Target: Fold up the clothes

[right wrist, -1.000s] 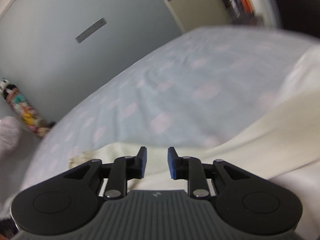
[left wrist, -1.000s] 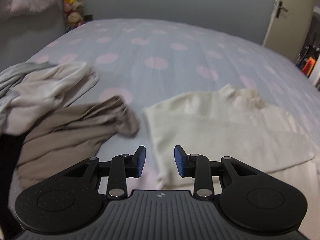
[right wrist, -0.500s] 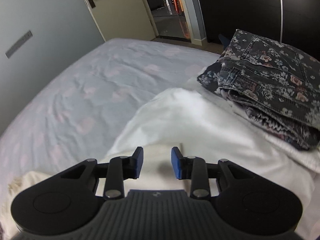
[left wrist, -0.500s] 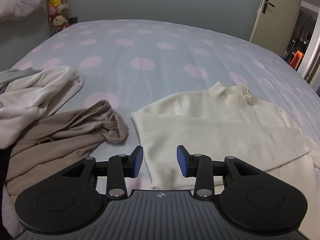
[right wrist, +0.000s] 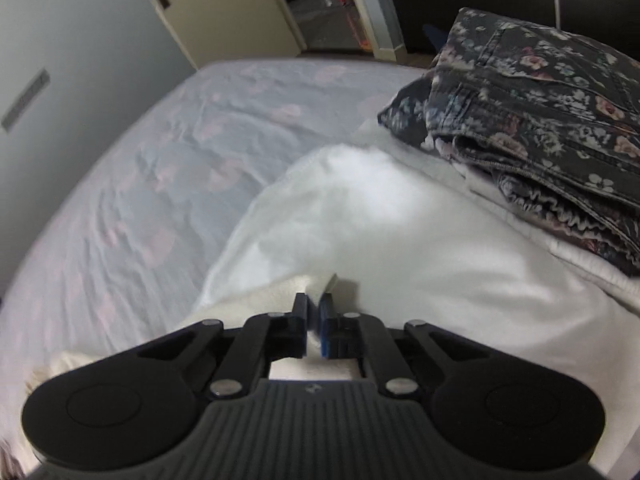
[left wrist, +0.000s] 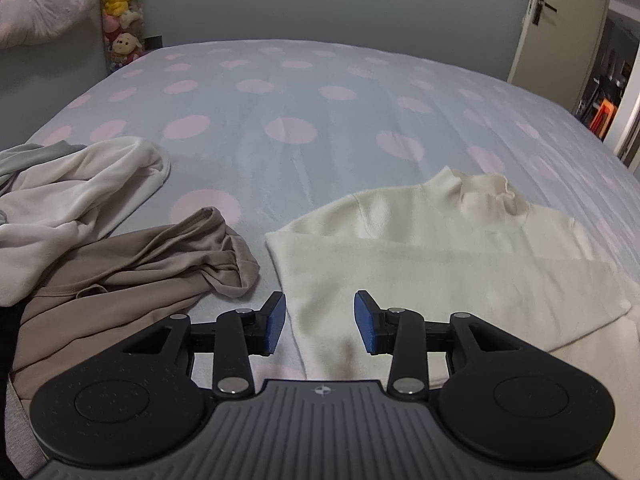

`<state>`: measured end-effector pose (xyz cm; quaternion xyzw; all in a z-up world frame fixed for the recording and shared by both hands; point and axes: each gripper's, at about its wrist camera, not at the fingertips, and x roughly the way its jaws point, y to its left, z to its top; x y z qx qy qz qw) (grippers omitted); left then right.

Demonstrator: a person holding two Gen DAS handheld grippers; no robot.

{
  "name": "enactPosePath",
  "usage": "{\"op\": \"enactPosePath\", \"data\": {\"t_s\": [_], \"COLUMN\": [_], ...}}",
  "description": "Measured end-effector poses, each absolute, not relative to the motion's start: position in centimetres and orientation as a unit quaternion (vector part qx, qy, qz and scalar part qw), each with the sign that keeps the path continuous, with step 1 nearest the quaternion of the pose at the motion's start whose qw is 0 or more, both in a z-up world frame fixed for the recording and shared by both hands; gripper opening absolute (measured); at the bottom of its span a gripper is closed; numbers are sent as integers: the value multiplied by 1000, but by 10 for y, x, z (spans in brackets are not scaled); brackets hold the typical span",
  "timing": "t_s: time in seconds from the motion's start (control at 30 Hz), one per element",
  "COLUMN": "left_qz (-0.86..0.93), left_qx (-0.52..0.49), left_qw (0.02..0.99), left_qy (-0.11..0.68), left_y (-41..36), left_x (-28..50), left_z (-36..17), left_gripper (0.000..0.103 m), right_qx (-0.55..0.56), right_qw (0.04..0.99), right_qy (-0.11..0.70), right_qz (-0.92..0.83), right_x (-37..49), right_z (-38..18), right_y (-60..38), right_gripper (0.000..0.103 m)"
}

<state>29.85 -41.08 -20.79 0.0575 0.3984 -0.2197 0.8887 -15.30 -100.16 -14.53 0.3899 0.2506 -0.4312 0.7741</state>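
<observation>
Cream sweater (left wrist: 440, 280) — no legible label or writing

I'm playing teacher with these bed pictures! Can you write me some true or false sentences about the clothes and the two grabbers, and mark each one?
1. The right gripper is pinching cream fabric of the cream sweater. True.
2. The left gripper is squeezing the brown garment. False: its jaws are apart, holding nothing, over the sweater's edge.
3. The flowered dark jeans lie folded on white cloth. True.
4. The bed sheet has green stripes. False: it is pale blue with pink dots.
5. Stuffed toys stand by the wall. True.
</observation>
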Motion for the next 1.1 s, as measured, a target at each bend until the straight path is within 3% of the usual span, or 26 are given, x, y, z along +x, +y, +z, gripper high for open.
{"op": "enactPosePath", "data": {"t_s": [0.23,0.67,0.9,1.1], "left_qz": [-223,-236,-246,-257], "left_qx": [59,22,-6,-9], "left_qw": [888,879,876,871], "left_qy": [397,413,416,418], "left_y": [-408,-388,-382,-381], "left_x": [299,304,305,304], "left_z": [-207,-206,-202,-200], "left_gripper": [36,36,36,36], "right_qx": [353,280,248,236], "right_qw": [812,877,916,934], "right_qy": [224,201,203,216], "right_qz": [-406,-335,-242,-158], "right_x": [-122,24,107,173], "right_z": [-76,74,113,111], "right_y": [-986,-909,-825,-756], "right_gripper": [6,6,6,6]}}
